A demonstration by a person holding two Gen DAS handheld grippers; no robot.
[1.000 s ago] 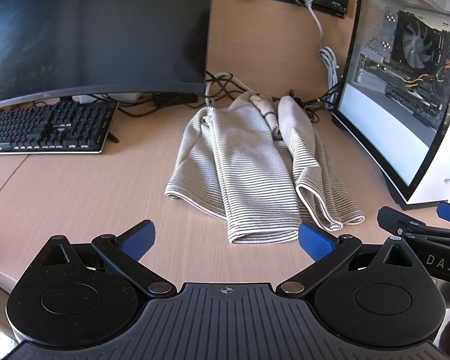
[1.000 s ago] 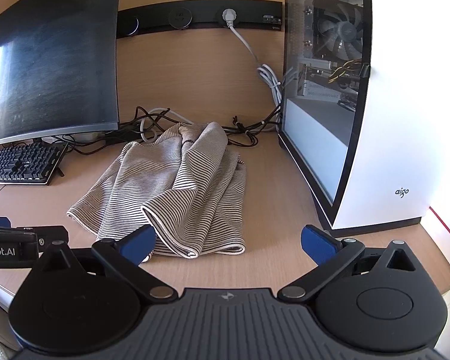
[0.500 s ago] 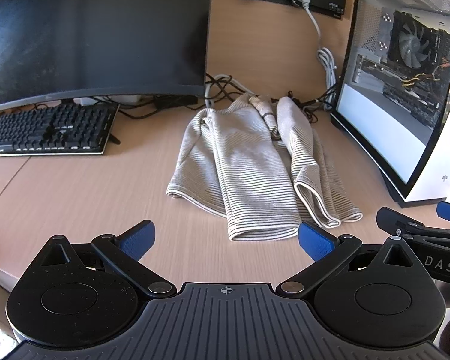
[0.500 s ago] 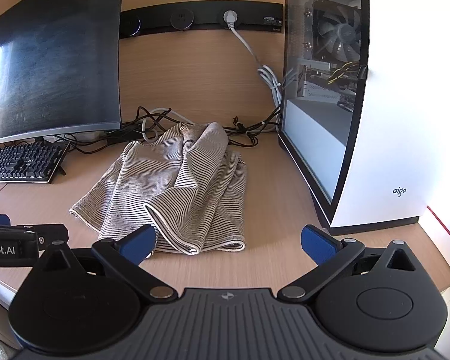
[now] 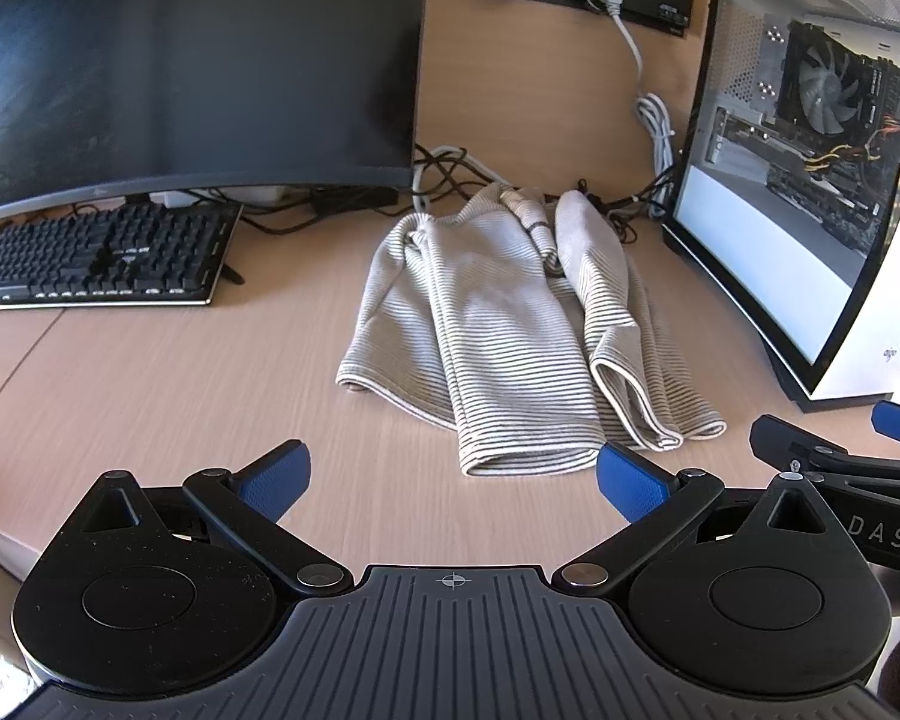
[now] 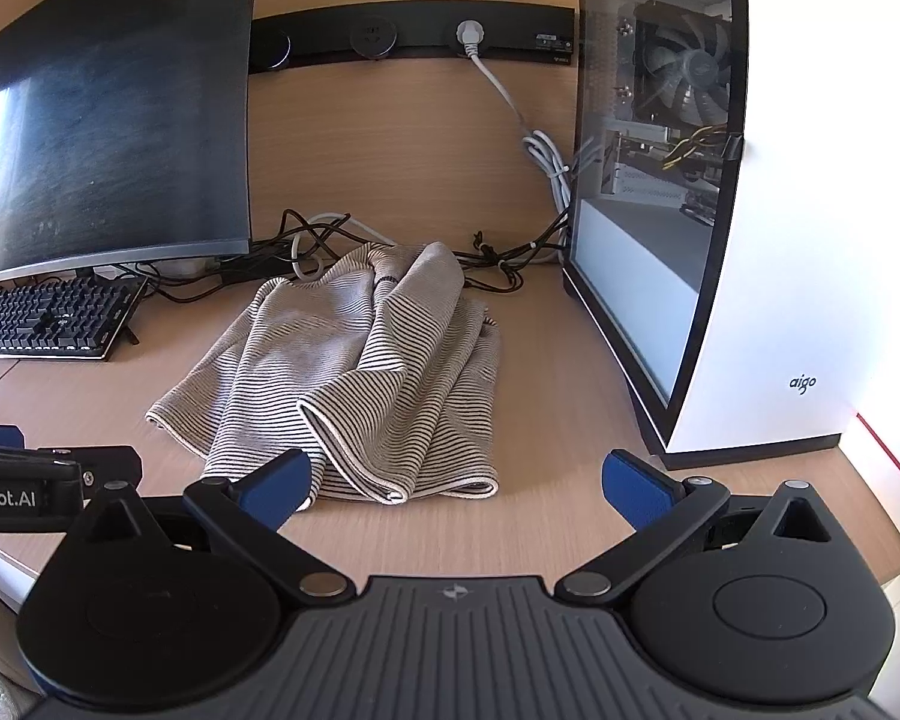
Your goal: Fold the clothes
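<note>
Both claws [image 5: 453, 474] [image 6: 456, 477] wide above rumpled, fine-striped knit garment [image 5: 510, 324] on woodgrain desk [image 5: 150, 396]

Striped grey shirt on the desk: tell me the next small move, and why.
Probably ease both open grippers forward to the near hem of the striped grey knit shirt. The left gripper and right gripper hold nothing, and the shirt lies rumpled on the wooden desk, one sleeve folded across it.
</note>
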